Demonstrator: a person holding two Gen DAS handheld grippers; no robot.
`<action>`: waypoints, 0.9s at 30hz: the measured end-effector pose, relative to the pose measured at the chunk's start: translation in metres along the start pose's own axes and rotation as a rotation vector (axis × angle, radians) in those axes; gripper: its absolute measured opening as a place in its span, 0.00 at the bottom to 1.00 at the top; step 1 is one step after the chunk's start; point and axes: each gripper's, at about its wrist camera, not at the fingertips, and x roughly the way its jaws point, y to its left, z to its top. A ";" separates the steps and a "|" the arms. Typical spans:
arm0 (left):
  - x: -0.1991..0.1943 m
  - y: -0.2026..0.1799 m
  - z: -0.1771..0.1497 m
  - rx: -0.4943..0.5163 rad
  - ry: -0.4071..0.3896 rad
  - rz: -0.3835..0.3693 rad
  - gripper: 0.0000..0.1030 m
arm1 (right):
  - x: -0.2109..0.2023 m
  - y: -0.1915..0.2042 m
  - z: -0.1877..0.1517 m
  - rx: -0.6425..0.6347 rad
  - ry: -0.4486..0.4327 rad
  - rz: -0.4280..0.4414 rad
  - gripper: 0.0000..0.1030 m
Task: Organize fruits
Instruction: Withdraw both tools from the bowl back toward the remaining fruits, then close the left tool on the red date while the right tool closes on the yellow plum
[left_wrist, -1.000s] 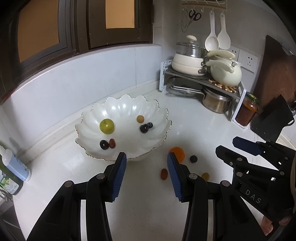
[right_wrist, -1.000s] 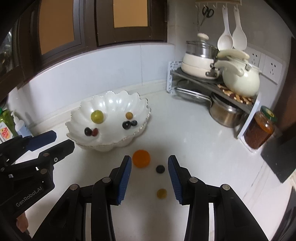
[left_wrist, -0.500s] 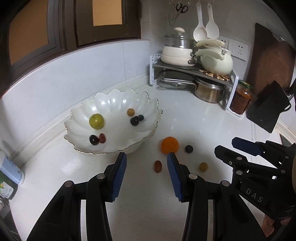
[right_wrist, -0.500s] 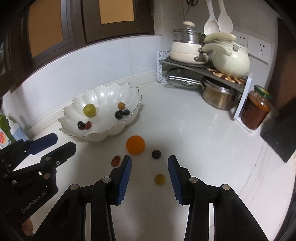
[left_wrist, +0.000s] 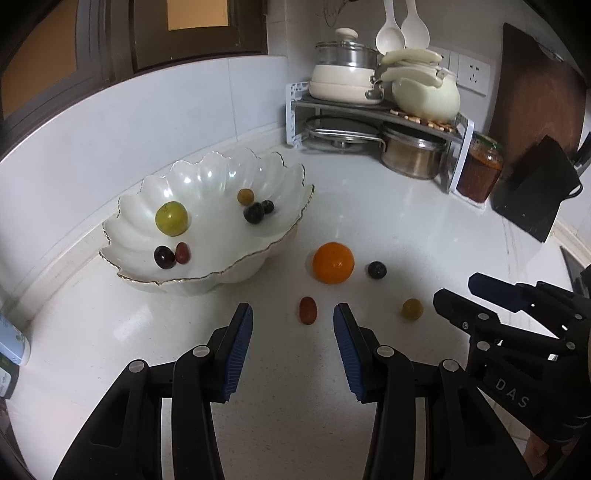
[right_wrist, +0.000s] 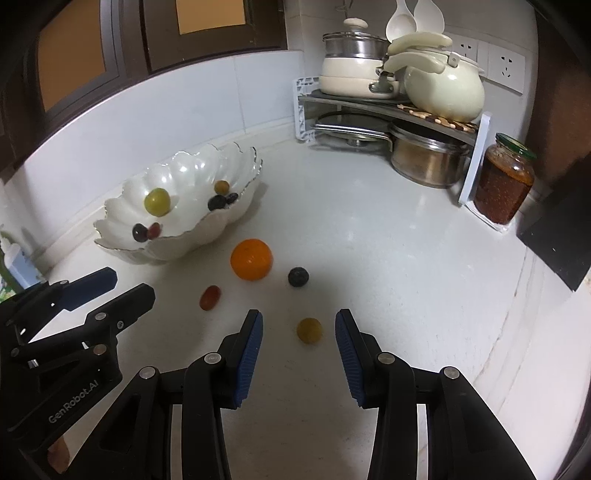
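Red fruit (left_wrist: 307, 310) | ahead of parted empty left claw (left_wrist: 293, 322) | yellow fruit (right_wrist: 310, 330) | between parted right claw (right_wrist: 299, 326) tips

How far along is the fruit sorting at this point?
Done: six fruits already lie in the white bowl. In hand: nothing; the left gripper is open around the red oval fruit, the right gripper open around the yellow-brown fruit. Left: those two, the orange and the dark berry, all on the counter.

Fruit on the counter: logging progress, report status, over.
Both grippers open, empty. Left gripper lined on red fruit, right gripper on yellow fruit. Nothing blocking.
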 end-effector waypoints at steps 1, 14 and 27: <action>0.002 0.000 -0.001 0.005 0.002 0.003 0.44 | 0.001 0.000 -0.001 0.004 0.001 -0.001 0.41; 0.038 -0.002 -0.009 0.005 0.037 -0.025 0.44 | 0.027 -0.004 -0.012 0.029 0.020 -0.012 0.41; 0.075 -0.008 -0.007 -0.009 0.094 -0.054 0.40 | 0.050 -0.014 -0.013 0.080 0.046 0.003 0.41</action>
